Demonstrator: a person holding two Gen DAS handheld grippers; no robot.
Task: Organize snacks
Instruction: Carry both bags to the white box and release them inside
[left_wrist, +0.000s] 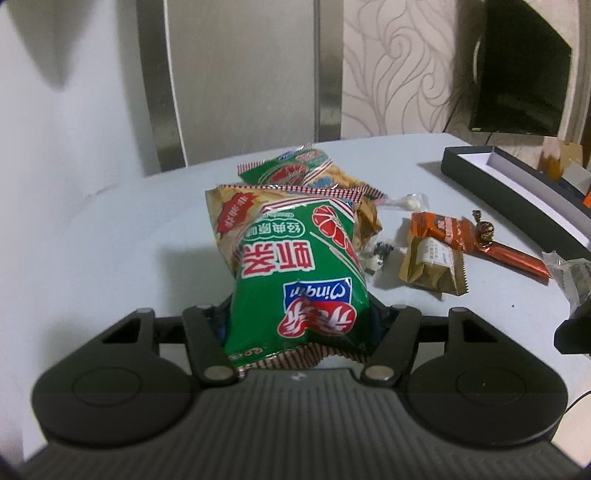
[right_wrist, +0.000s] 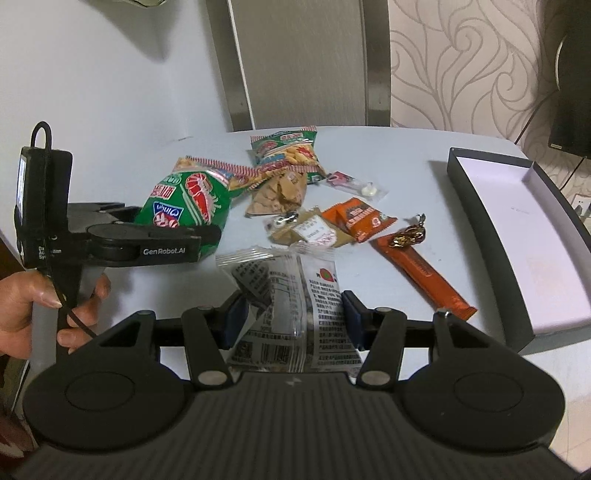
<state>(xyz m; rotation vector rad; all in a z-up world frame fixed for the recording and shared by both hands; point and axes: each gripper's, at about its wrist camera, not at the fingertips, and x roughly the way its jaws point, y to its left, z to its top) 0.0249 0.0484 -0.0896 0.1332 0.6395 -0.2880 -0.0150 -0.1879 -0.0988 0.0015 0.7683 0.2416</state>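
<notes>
So the left gripper (left_wrist: 301, 325) has the green shrimp-chip bag (left_wrist: 295, 273) sitting right between its fingers, which pinch the bag's near end from both sides; the rest of the bag sticks out forward over the pale counter (left_wrist: 110, 229); in the right wrist view that same bag (right_wrist: 184, 201) shows clamped in the left gripper (right_wrist: 207, 236), with a person's hand (right_wrist: 33, 310) wrapped round the handle. The right gripper (right_wrist: 291, 317) is pinching a clear printed packet (right_wrist: 288, 295); the blue fingers (right_wrist: 234, 319) press on its two edges and the packet's far end fans out ahead of them, above the counter. Still lying on the counter: a second green snack bag (right_wrist: 288, 147), a tan packet (right_wrist: 306, 230), an orange packet (right_wrist: 358, 218), a long orange bar (right_wrist: 424, 275) with a gold-wrapped candy (right_wrist: 408, 236) at its far end, and a small clear-wrapped sweet (right_wrist: 364, 188); the open dark box (right_wrist: 491, 206) with a white inside sits off to the right, well apart from both packets being held.
</notes>
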